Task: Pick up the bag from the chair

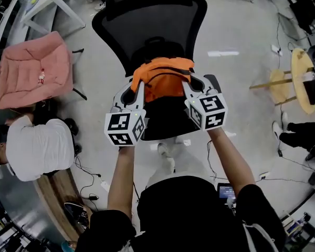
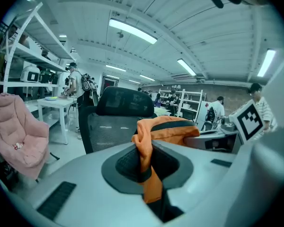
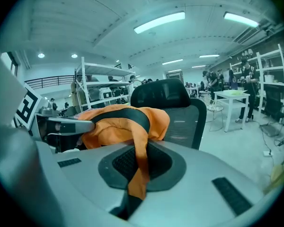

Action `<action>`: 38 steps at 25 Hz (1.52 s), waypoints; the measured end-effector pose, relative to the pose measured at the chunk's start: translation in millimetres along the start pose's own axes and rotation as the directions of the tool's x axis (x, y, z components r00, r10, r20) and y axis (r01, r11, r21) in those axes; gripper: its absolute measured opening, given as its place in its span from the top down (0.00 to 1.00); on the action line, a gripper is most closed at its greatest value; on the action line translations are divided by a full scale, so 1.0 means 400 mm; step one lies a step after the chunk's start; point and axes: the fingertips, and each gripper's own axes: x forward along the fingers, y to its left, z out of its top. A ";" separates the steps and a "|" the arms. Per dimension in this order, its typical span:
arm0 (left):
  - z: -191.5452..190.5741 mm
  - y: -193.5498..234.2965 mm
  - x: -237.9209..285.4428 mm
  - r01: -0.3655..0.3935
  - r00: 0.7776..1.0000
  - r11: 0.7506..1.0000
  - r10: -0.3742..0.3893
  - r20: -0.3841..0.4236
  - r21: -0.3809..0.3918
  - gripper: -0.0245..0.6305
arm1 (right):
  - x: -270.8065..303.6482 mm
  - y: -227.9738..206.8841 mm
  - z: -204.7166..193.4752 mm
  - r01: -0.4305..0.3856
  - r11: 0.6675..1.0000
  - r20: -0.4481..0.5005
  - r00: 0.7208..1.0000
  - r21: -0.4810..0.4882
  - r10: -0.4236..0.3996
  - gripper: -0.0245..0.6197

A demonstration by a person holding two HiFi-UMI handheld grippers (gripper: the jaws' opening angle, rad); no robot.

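An orange bag with black trim hangs above the seat of a black mesh office chair, held between both grippers. My left gripper is shut on the bag's left edge; orange fabric is pinched between its jaws. At the bag's right edge my right gripper is shut on an orange strap that runs down between its jaws. The bag's body bulges beyond the jaws, with the chair's backrest behind it. The chair's backrest also rises behind the bag in the left gripper view.
A pink padded chair stands to the left, and a person in a white shirt sits below it. A round wooden stool is at the right. A white table and shelving stand beyond the chair. Cables lie on the floor.
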 end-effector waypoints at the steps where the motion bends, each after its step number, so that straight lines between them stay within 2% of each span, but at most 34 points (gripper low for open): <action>1: 0.009 -0.013 -0.017 0.001 1.000 1.000 -0.001 0.007 0.005 0.89 | -0.018 0.007 0.007 0.003 1.000 0.006 1.000 -0.001 -0.003 0.95; 12: 0.109 -0.111 -0.202 0.028 0.996 1.000 -0.027 0.083 -0.002 0.89 | -0.200 0.101 0.114 0.013 1.000 0.108 0.994 -0.020 -0.011 0.95; 22: 0.219 -0.179 -0.388 0.054 0.979 0.997 -0.064 0.193 0.058 0.89 | -0.359 0.207 0.224 0.029 0.999 0.222 0.975 -0.044 -0.018 0.95; 31: 0.261 -0.236 -0.527 0.082 0.956 0.991 -0.107 0.272 0.101 0.89 | -0.485 0.287 0.252 0.052 0.997 0.300 0.954 -0.054 -0.033 0.95; 38: 0.272 -0.286 -0.586 0.098 0.948 0.989 -0.126 0.293 0.111 0.89 | -0.557 0.311 0.252 0.061 0.997 0.313 0.949 -0.050 -0.043 0.95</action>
